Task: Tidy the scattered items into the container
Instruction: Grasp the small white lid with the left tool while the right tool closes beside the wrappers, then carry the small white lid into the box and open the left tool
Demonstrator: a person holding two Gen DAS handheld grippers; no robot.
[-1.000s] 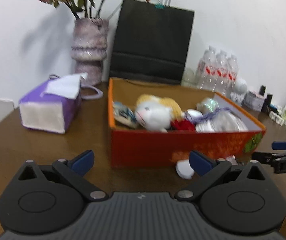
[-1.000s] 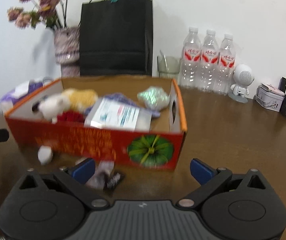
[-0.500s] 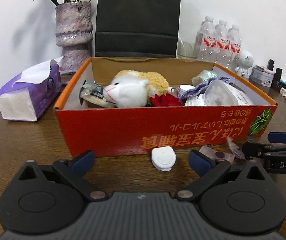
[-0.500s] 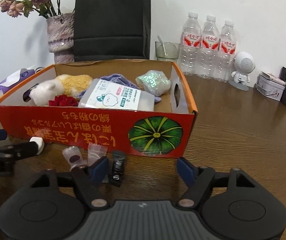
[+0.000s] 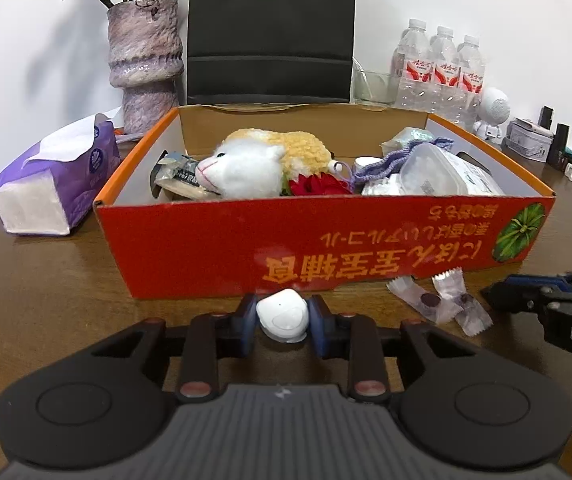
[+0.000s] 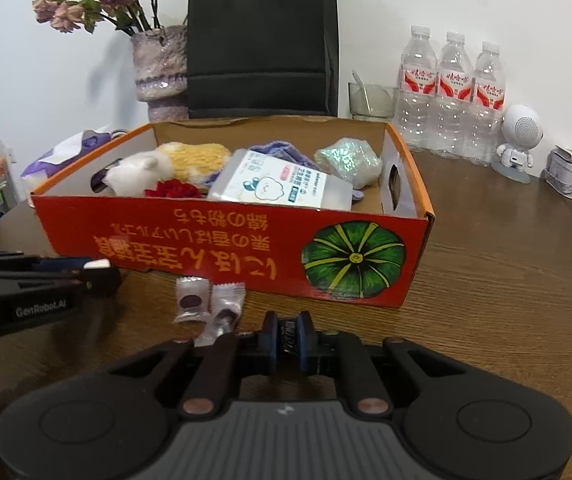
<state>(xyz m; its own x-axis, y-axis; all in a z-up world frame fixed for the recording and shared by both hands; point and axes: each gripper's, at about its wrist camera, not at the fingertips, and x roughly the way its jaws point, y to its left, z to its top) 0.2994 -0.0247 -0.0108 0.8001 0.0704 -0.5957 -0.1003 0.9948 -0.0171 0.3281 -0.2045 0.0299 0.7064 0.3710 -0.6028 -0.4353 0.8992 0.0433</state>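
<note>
An orange-red cardboard box (image 5: 206, 240) (image 6: 246, 252) stands on the brown table, holding a plush toy (image 5: 246, 168), a wipes pack (image 6: 282, 184) and other items. My left gripper (image 5: 282, 316) is shut on a small white case (image 5: 284, 314) on the table just in front of the box. My right gripper (image 6: 287, 334) is shut on a small black sachet (image 6: 287, 332) in front of the box's pumpkin picture. Two clear wrapped candies (image 5: 439, 300) (image 6: 208, 300) lie on the table between the grippers.
A purple tissue pack (image 5: 54, 184) lies left of the box. Behind the box are a vase of dried flowers (image 5: 146, 60) and a black paper bag (image 6: 262, 40). Water bottles (image 6: 449, 96), a glass, a white robot figure (image 6: 519, 140) and small tins stand at the right.
Both grippers moved in toward the box front and closed: the left on the white case, the right on the black sachet.
</note>
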